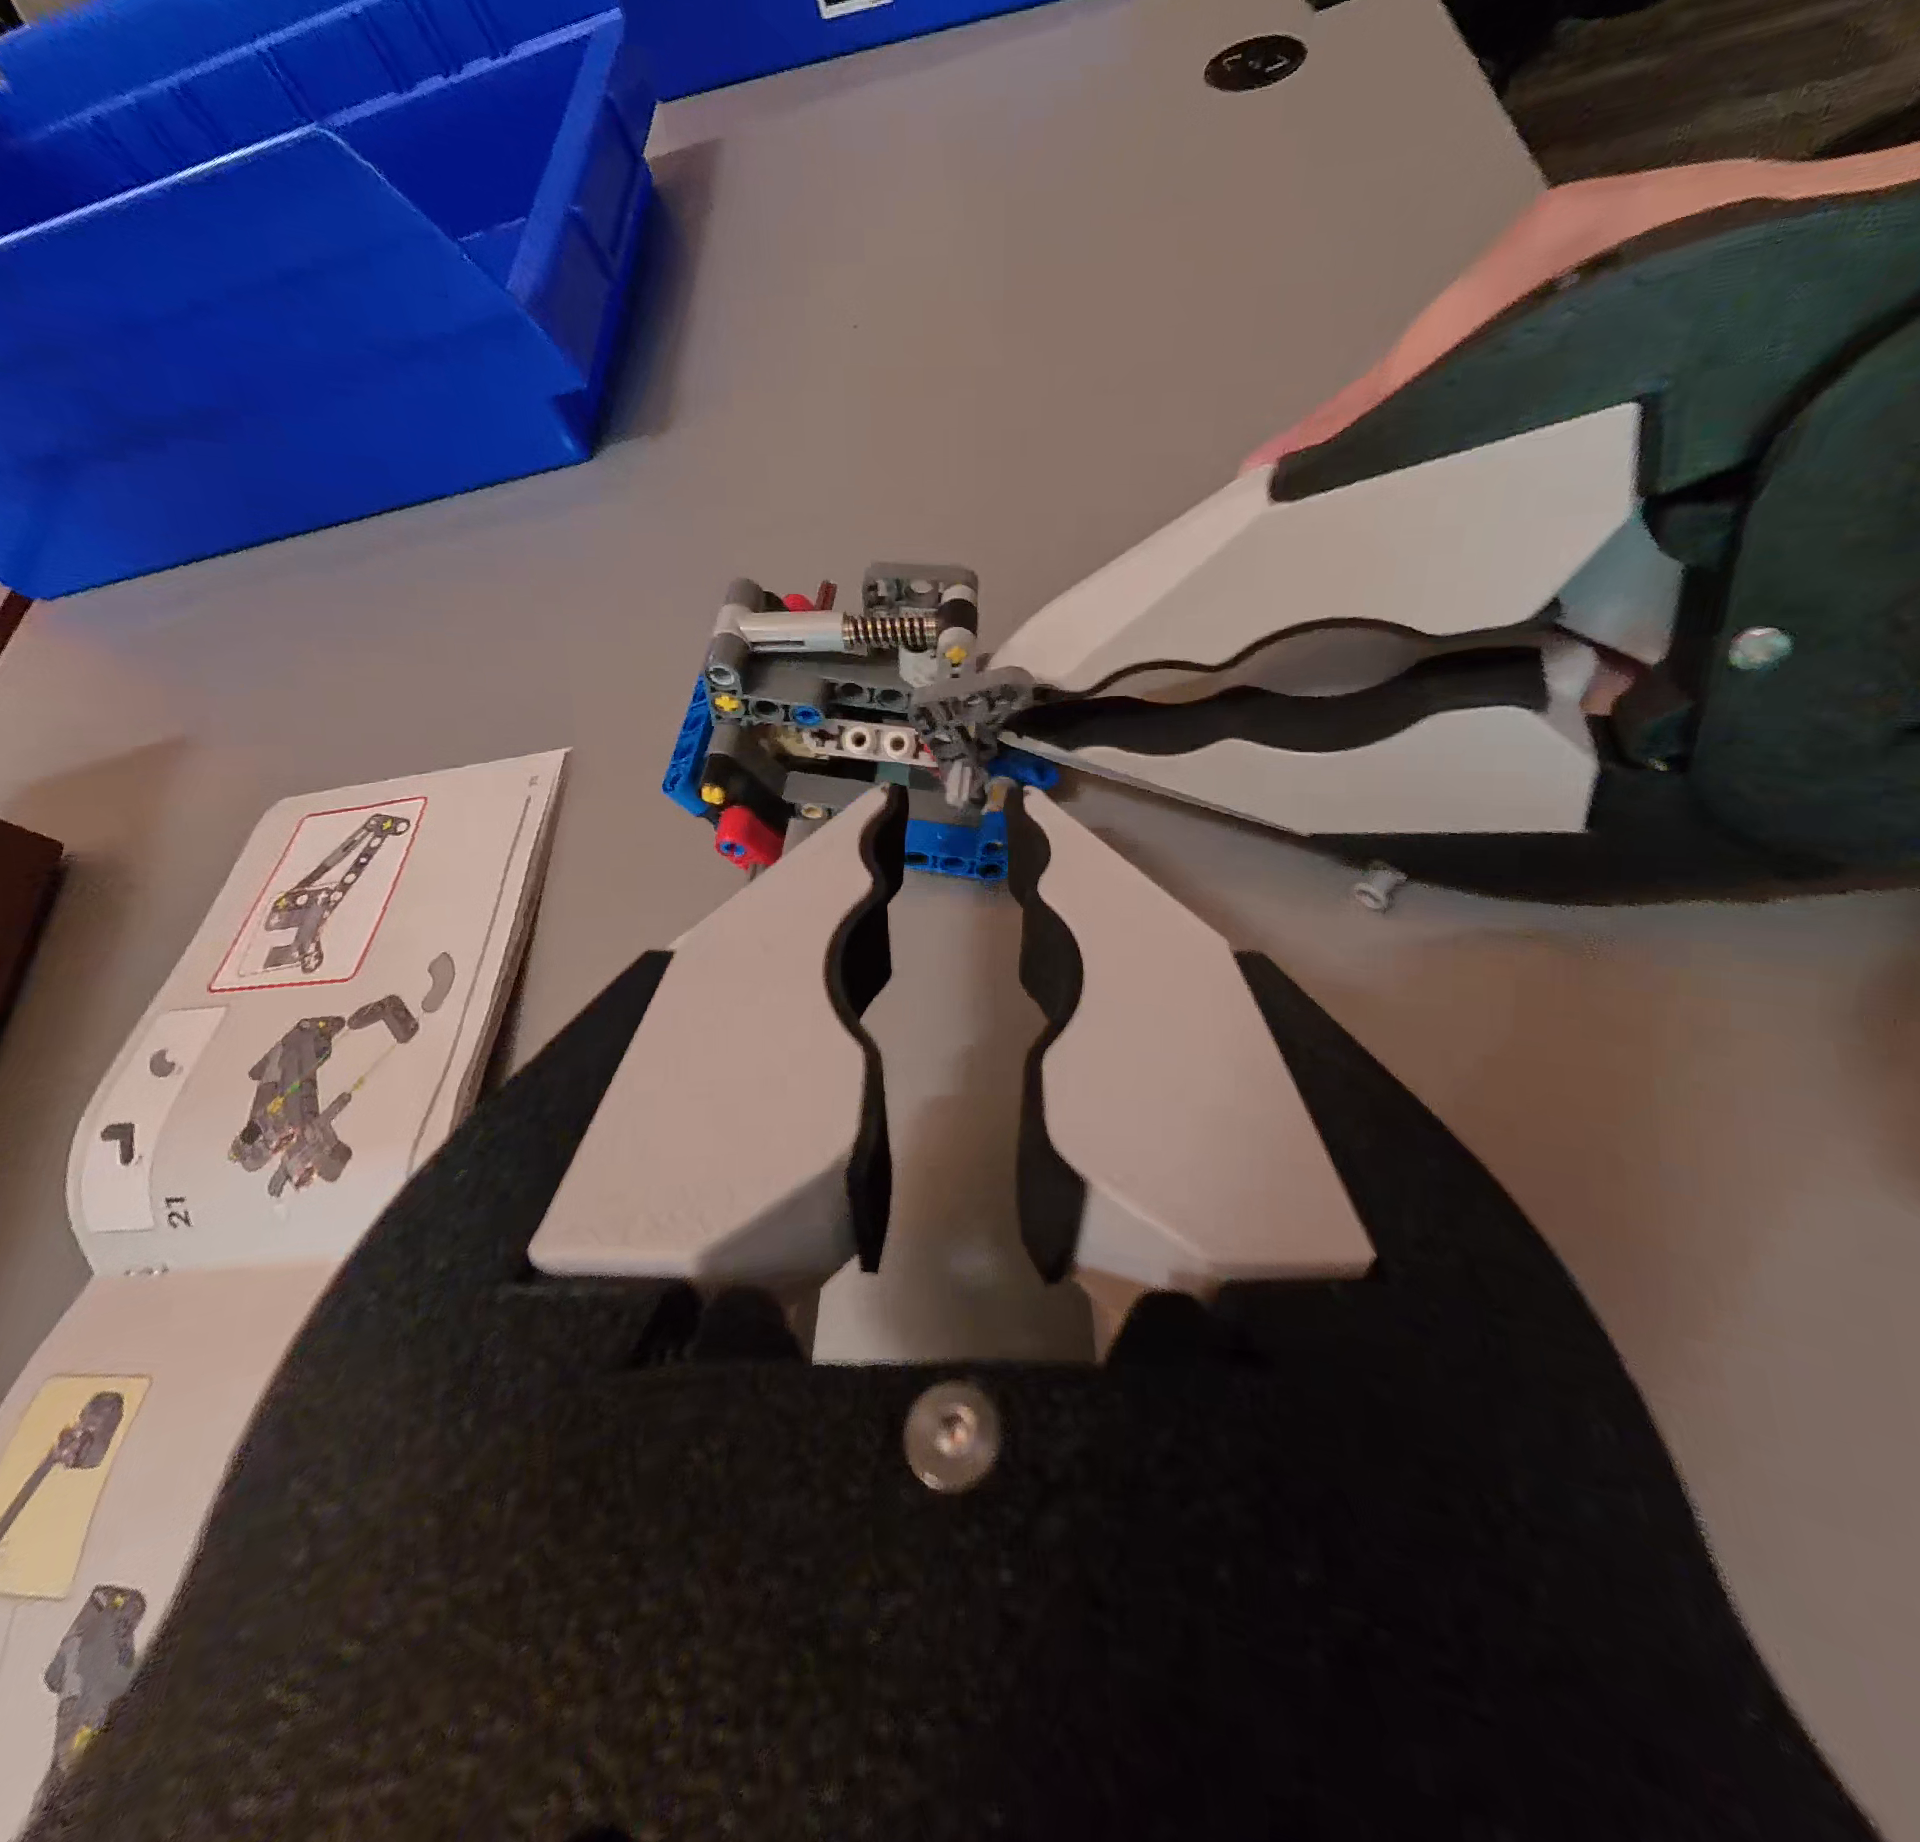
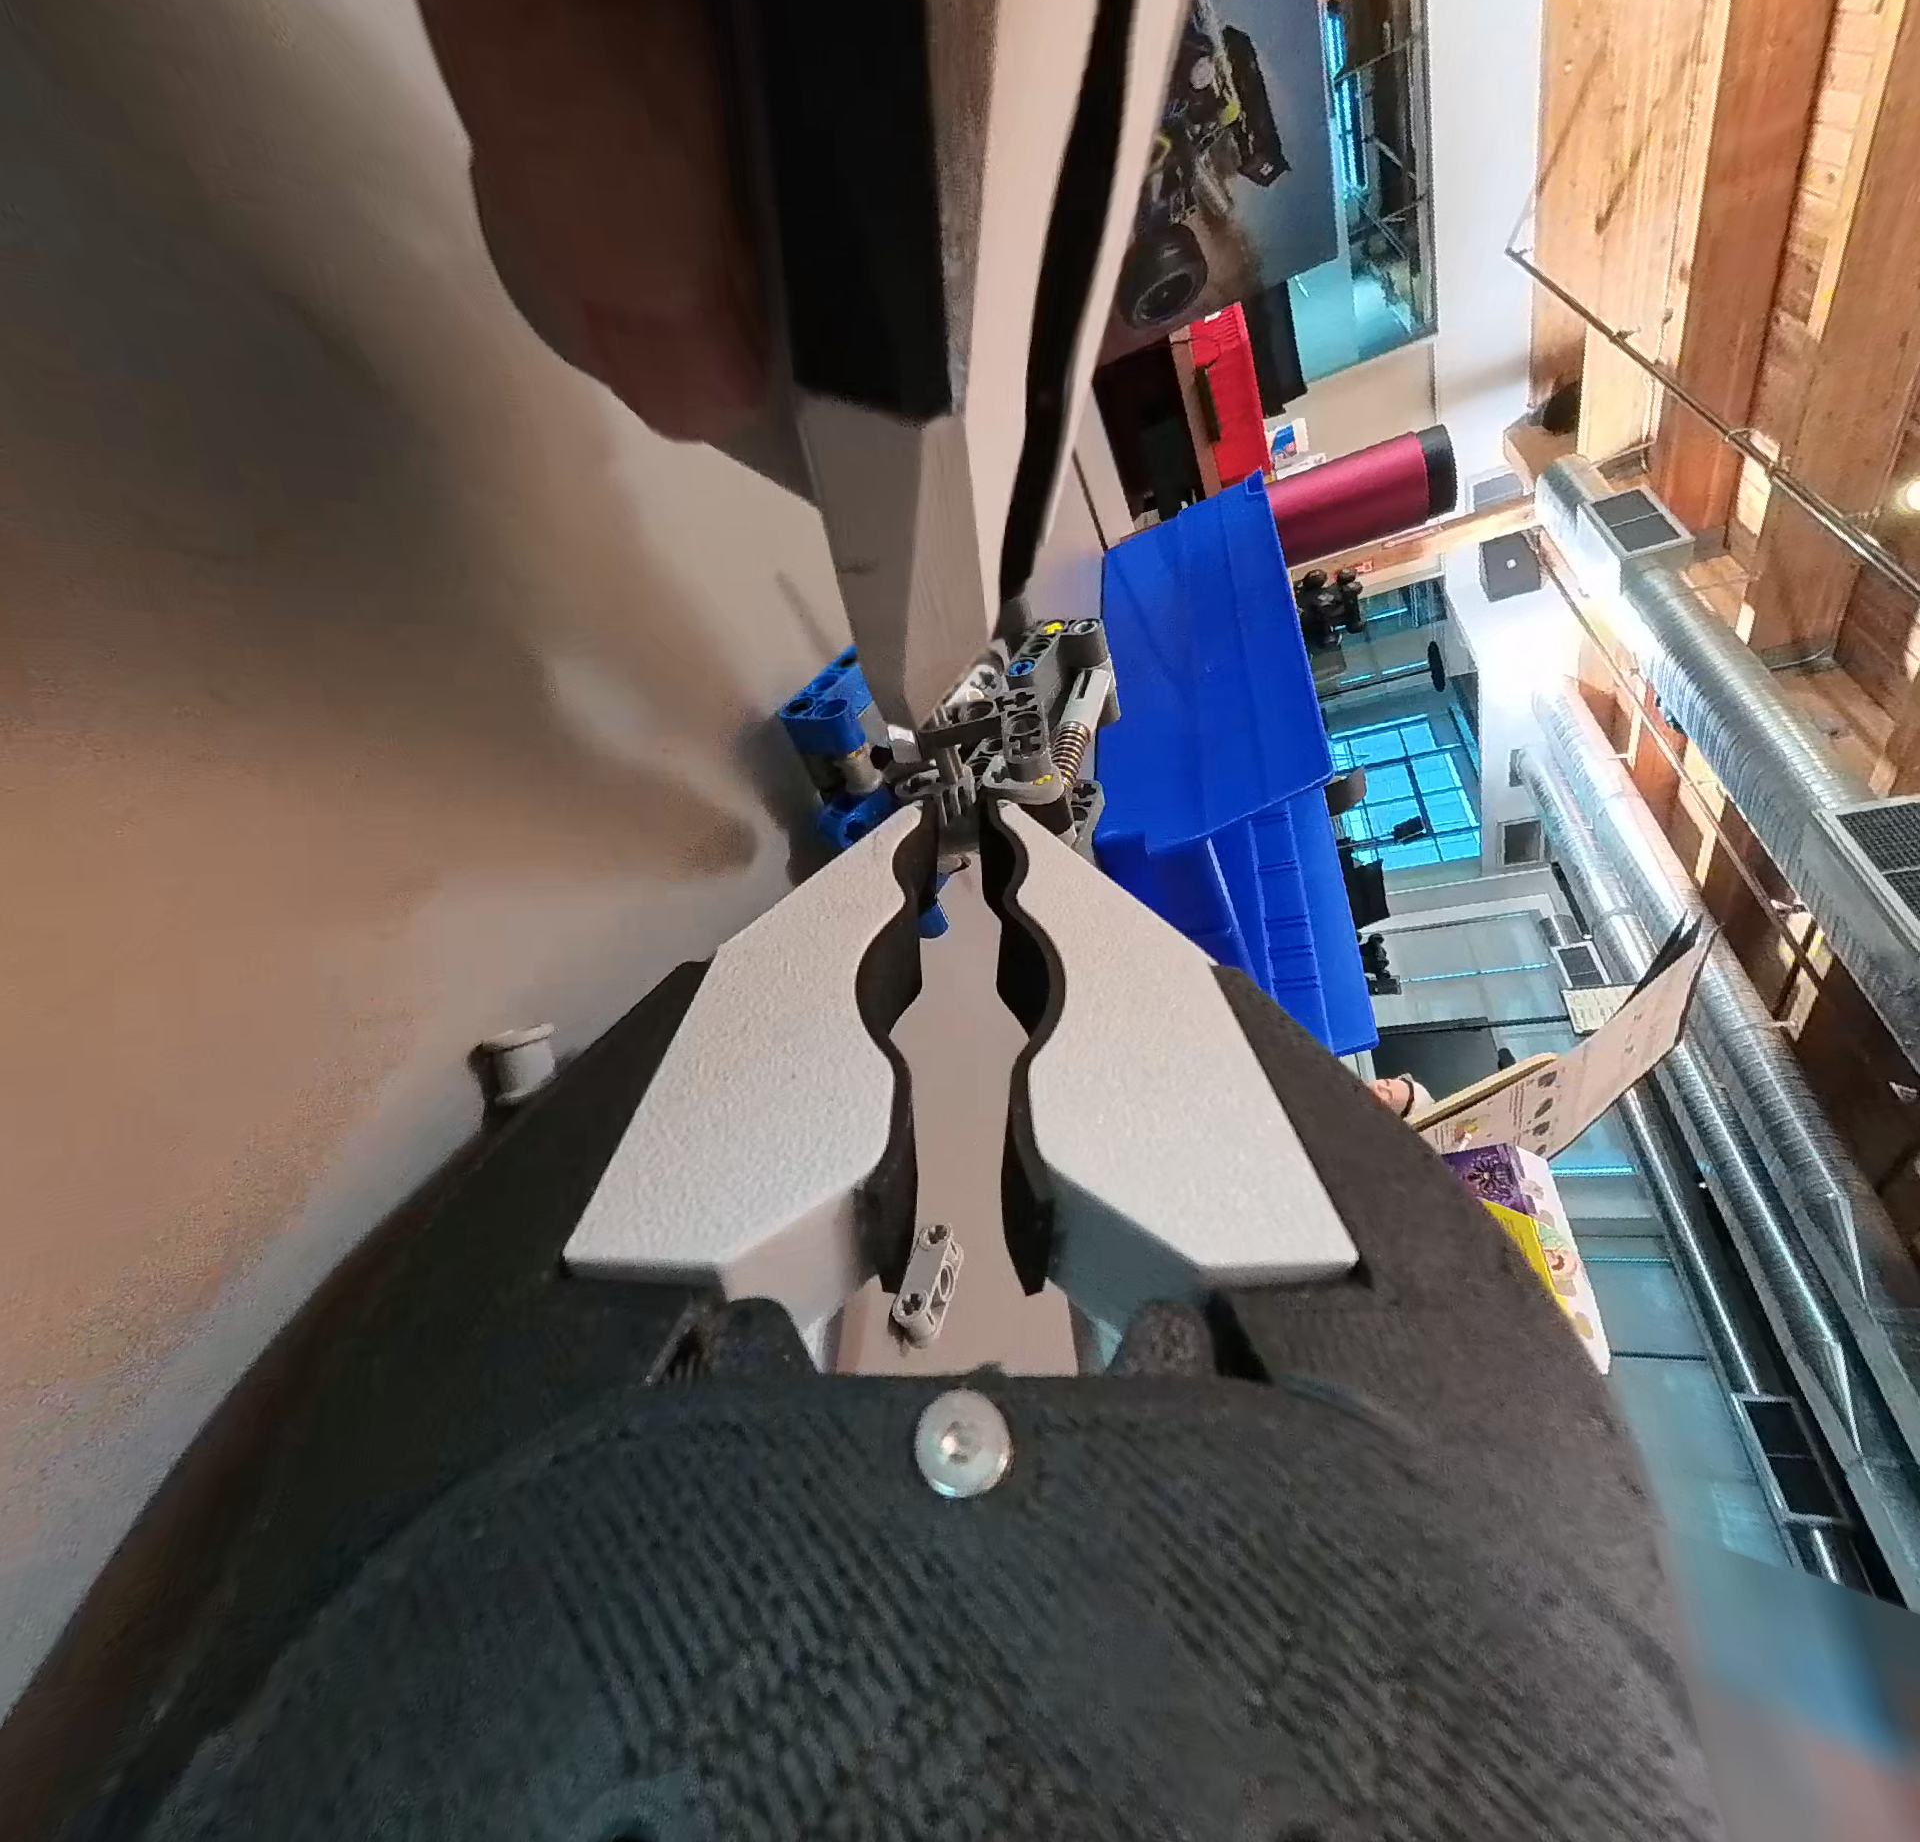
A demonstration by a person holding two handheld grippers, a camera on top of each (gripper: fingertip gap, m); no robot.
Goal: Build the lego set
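On the grey table (image 1: 1039,338) stand 2 blue bins (image 1: 312,317), with an open instruction booklet (image 1: 343,982) at the near left. Between them sits a small toy-brick model (image 1: 831,712) of grey, blue and red parts. The right gripper (image 1: 1003,717) comes in from the right, jaws narrow and pinching a dark grey piece (image 1: 961,717) on the model's right end. The left gripper (image 1: 951,805) has its jaws slightly apart around the model's near blue edge, not pressing it. A small grey peg (image 1: 1377,883) lies loose nearby.
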